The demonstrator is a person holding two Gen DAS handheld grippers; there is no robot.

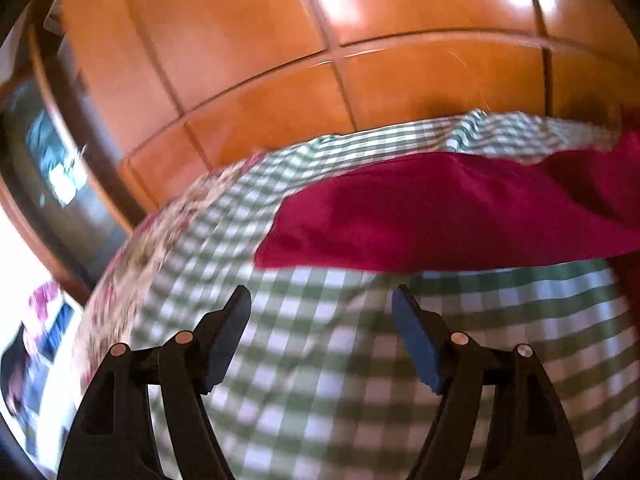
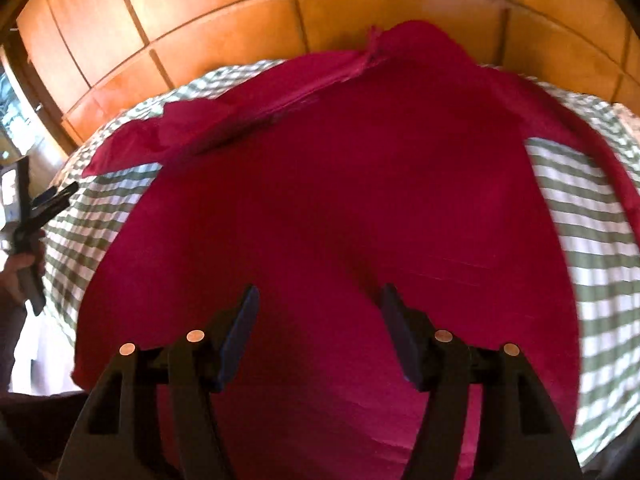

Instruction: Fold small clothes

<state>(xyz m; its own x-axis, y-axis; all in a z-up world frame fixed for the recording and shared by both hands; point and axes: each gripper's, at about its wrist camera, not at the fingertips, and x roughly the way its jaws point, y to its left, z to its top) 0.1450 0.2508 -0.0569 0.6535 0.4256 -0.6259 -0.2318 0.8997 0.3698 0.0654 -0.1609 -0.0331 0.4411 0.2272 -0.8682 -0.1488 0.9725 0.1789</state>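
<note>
Wooden panelled wall [image 1: 248, 52] behind, green checked cloth [image 1: 320, 360] covering the surface, red garment [image 2: 320, 208] spread on it, left gripper [image 1: 322, 340] and right gripper [image 2: 318, 334] fingers apart, holding nothing.

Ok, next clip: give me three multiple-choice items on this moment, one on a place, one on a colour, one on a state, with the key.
1. What does the red garment lie on?
A. a green-and-white checked cloth
B. a bare wooden floor
C. a blue towel

2. What colour are the wooden panels behind the bed?
A. white
B. orange-brown
C. grey

3. How does the right gripper stand?
A. shut on the garment
B. open, with nothing between its fingers
C. shut on the checked cloth

Key:
1 A: the checked cloth shows on both sides of the garment.
2 B: both wrist views show orange-brown panels.
3 B: its fingers stand apart above the garment, gripping nothing.
</note>
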